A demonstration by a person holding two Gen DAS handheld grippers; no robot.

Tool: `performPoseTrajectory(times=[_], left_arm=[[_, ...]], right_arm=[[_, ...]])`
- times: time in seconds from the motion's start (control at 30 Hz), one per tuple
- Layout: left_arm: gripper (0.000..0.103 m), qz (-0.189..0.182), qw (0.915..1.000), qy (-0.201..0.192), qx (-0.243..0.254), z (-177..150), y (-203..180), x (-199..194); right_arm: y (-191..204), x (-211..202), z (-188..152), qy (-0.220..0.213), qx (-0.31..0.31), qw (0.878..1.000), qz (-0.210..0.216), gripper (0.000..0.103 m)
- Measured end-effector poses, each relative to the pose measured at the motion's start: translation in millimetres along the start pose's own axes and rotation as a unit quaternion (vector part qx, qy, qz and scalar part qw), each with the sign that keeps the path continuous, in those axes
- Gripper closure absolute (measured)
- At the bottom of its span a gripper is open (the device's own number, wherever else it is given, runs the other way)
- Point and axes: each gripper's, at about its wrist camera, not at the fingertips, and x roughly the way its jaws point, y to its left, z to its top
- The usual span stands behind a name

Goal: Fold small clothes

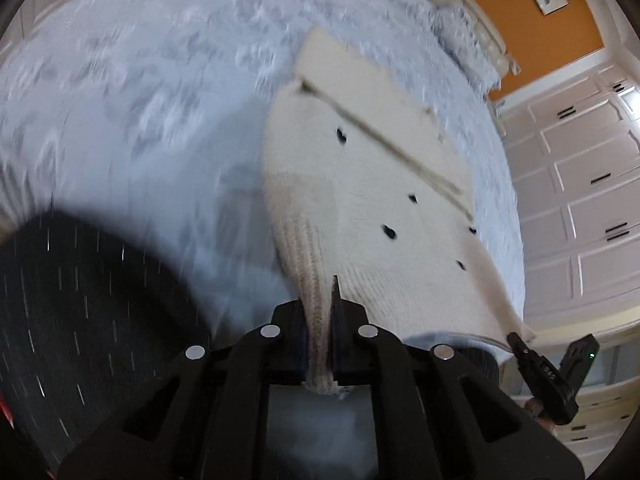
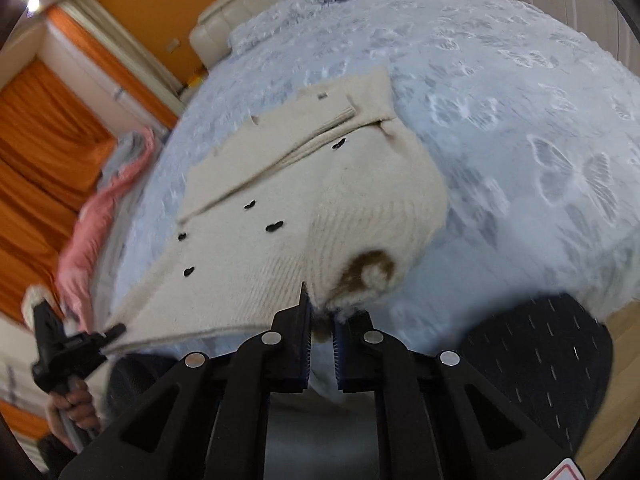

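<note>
1. My left claw [image 1: 326,320] is pinching the ribbed hem of the cream cardigan [image 1: 372,184], low in the middle of the left wrist view; the knit runs up out of the pressed jaws
2. My right claw [image 2: 322,328] is pinching a fluffy corner of the same cardigan [image 2: 280,200], just under a brown curl patch [image 2: 370,270], bottom centre of the right wrist view
3. The cardigan lies spread on the pale blue bedspread [image 1: 140,100], its near edge lifted off it where both claws grip; small black buttons [image 2: 274,226] dot its front
4. In the right wrist view my left claw [image 2: 116,330] shows at lower left, holding the hem's far corner
5. A pink garment [image 2: 100,216] lies at the left edge of the bed
6. White cupboard doors [image 1: 580,184] fill the right of the left wrist view
</note>
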Motion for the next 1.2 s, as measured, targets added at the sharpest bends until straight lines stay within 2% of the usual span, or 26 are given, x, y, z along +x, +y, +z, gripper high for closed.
performPoseTrajectory(times=[0.07, 0.13, 0.2, 0.3, 0.37, 0.4, 0.47, 0.57, 0.6, 0.63, 0.67, 0.7, 0.73, 0.77, 0.8, 0.87, 0.9, 0.93, 1.0, 1.03, 1.1, 1.2], left_arm=[[0.097, 0.008, 0.9995, 0.031, 0.009, -29, 3, -5], [0.097, 0.017, 0.9983, 0.052, 0.023, -49, 4, -16], [0.097, 0.026, 0.9968, 0.073, 0.023, -71, 8, -37], [0.097, 0.031, 0.9968, 0.073, -0.001, -83, 12, -65], [0.097, 0.039, 0.9971, 0.065, 0.008, -75, 4, -77], [0.097, 0.039, 0.9975, 0.058, 0.010, -68, 0, -80], [0.097, 0.018, 0.9989, 0.035, 0.027, -37, -11, -78], [0.096, 0.021, 0.9949, -0.037, 0.091, 34, -43, -59], [0.095, 0.033, 0.9916, -0.071, 0.102, 60, -54, -48], [0.092, 0.032, 0.9891, -0.094, 0.109, 89, -63, -31], [0.088, 0.026, 0.9885, -0.102, 0.109, 107, -66, -16], [0.078, 0.033, 0.9883, -0.115, 0.095, 125, -66, -1], [0.069, 0.039, 0.9892, -0.121, 0.074, 140, -61, 15], [0.065, 0.039, 0.9898, -0.125, 0.056, 151, -55, 28], [0.066, 0.054, 0.9892, -0.133, 0.029, 161, -47, 40], [0.066, 0.045, 0.9904, -0.131, -0.002, 170, -31, 51], [0.065, 0.039, 0.9907, -0.130, -0.005, 169, -27, 51], [0.063, 0.035, 0.9910, -0.129, -0.003, 169, -24, 53], [0.050, 0.050, 0.9921, -0.115, 0.009, 167, -20, 64], [0.050, 0.059, 0.9928, -0.103, 0.018, 165, -21, 72], [0.050, 0.068, 0.9941, -0.075, 0.038, 164, -24, 92], [0.050, 0.076, 0.9951, -0.042, 0.047, 171, -23, 123]], right_arm=[[-5, -6, -28, 0.034, -0.011, 0.999, -0.008, 0.095], [1, -20, -52, 0.055, -0.049, 0.997, -0.027, 0.095], [0, -42, -73, 0.076, -0.064, 0.995, -0.020, 0.095], [-2, -65, -89, 0.100, -0.056, 0.993, -0.014, 0.095], [4, -78, -90, 0.097, -0.059, 0.993, -0.010, 0.095], [9, -84, -82, 0.081, -0.068, 0.994, -0.007, 0.095], [21, -92, -42, 0.018, -0.089, 0.996, 0.003, 0.095], [35, -77, 41, -0.091, -0.077, 0.993, 0.028, 0.093], [39, -66, 64, -0.116, -0.074, 0.990, 0.037, 0.091], [45, -48, 94, -0.156, -0.076, 0.985, 0.024, 0.091], [47, -38, 108, -0.188, -0.068, 0.980, 0.000, 0.090], [47, -22, 125, -0.214, -0.044, 0.975, -0.038, 0.077], [43, -5, 140, -0.215, -0.012, 0.974, -0.073, 0.074], [39, 5, 147, -0.205, 0.010, 0.975, -0.084, 0.074], [31, 15, 151, -0.194, 0.043, 0.977, -0.078, 0.074], [19, 21, 144, -0.191, 0.083, 0.977, -0.051, 0.073], [14, 26, 137, -0.183, 0.084, 0.979, -0.040, 0.073], [12, 32, 131, -0.170, 0.069, 0.982, -0.047, 0.069], [11, 45, 124, -0.149, 0.031, 0.985, -0.083, 0.066], [11, 56, 123, -0.134, 0.006, 0.985, -0.111, 0.066], [3, 71, 128, -0.115, -0.007, 0.985, -0.126, 0.065], [-3, 97, 143, -0.093, -0.005, 0.987, -0.134, 0.049]])
